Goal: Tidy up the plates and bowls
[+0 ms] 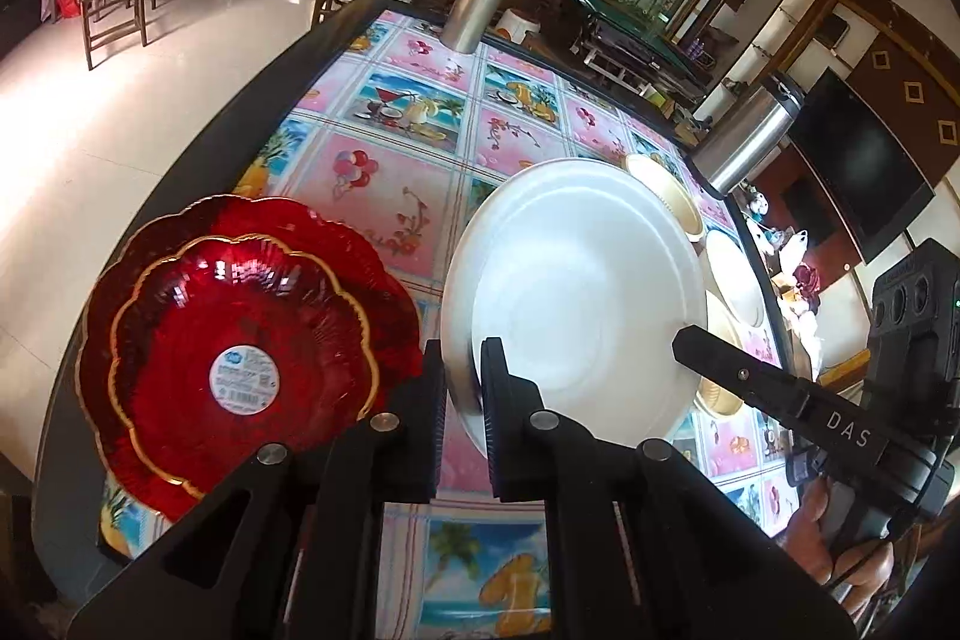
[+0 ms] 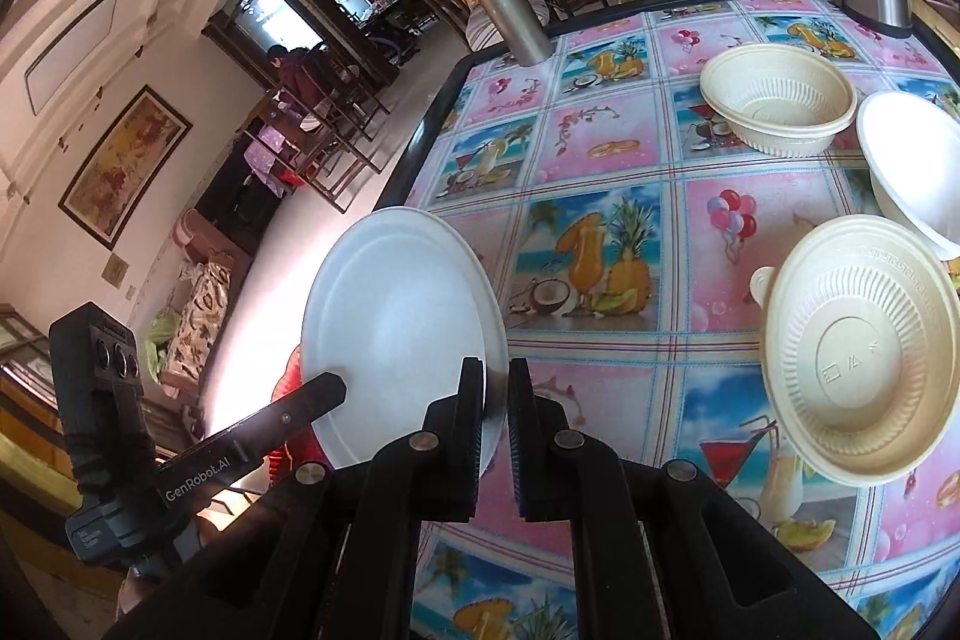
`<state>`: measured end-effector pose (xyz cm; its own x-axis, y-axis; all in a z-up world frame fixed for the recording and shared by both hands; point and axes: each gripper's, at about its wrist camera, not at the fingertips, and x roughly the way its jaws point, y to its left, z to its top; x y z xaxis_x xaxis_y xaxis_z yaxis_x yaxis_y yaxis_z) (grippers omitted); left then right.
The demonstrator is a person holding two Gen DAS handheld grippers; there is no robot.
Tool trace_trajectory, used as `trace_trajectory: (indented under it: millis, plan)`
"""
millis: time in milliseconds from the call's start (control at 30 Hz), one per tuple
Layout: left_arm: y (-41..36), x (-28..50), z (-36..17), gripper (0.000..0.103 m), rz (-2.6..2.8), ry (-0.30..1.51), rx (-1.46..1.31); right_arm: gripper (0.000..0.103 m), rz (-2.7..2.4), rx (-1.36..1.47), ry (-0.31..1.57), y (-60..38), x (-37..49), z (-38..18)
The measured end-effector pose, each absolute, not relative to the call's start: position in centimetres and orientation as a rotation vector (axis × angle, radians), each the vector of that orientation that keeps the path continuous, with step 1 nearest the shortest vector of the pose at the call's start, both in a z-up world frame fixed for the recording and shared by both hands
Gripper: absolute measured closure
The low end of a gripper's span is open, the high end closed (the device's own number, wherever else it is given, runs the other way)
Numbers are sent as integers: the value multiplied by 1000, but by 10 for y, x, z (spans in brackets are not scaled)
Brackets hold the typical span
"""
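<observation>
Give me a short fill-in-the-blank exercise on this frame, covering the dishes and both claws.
1. Both the left claw and the right claw are clamped on the rim of one ____ plate.
2. The small red plate lies stacked on a larger plate of the colour ____.
3. The round sticker sits on the ____ red plate.
4. The beige bowl stands on the ____.

Missing words: white; red; small; table

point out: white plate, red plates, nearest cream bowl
white plate (image 1: 576,280), left wrist view, centre of its face.
red plates (image 1: 240,340), left wrist view, ribbed face of upper plate.
nearest cream bowl (image 2: 858,352), right wrist view, inside bottom.
</observation>
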<state>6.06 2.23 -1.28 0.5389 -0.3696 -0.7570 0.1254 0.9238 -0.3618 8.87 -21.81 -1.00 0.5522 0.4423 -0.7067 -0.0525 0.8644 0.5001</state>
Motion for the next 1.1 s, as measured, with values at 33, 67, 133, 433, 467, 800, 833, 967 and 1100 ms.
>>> trace_trajectory:
  millis: [33, 67, 133, 433, 467, 800, 833, 967, 1100]
  plan:
    - [30, 54, -11, 94, -290, 947, -279, 95, 313, 447, 942, -211, 83, -7]
    - [38, 49, -10, 94, -282, 939, -281, 95, 325, 437, 938, -203, 78, -5]
    - [54, 40, -9, 94, -260, 921, -300, 95, 346, 417, 931, -188, 71, -1]
    - [109, 23, -25, 94, -186, 909, -374, 95, 412, 341, 958, -115, 56, -5]
    - [113, 20, -27, 94, -177, 909, -376, 95, 412, 331, 958, -108, 55, -6]
    - [127, 33, -46, 94, -134, 934, -355, 94, 416, 315, 1025, -73, 68, -33]
    - [127, 36, -48, 94, -127, 937, -349, 94, 411, 312, 1032, -71, 70, -36]
    - [126, 42, -54, 94, -107, 943, -320, 94, 396, 324, 1057, -67, 79, -48]
    - [125, 48, -60, 94, -76, 960, -279, 93, 389, 338, 1082, -63, 86, -60]
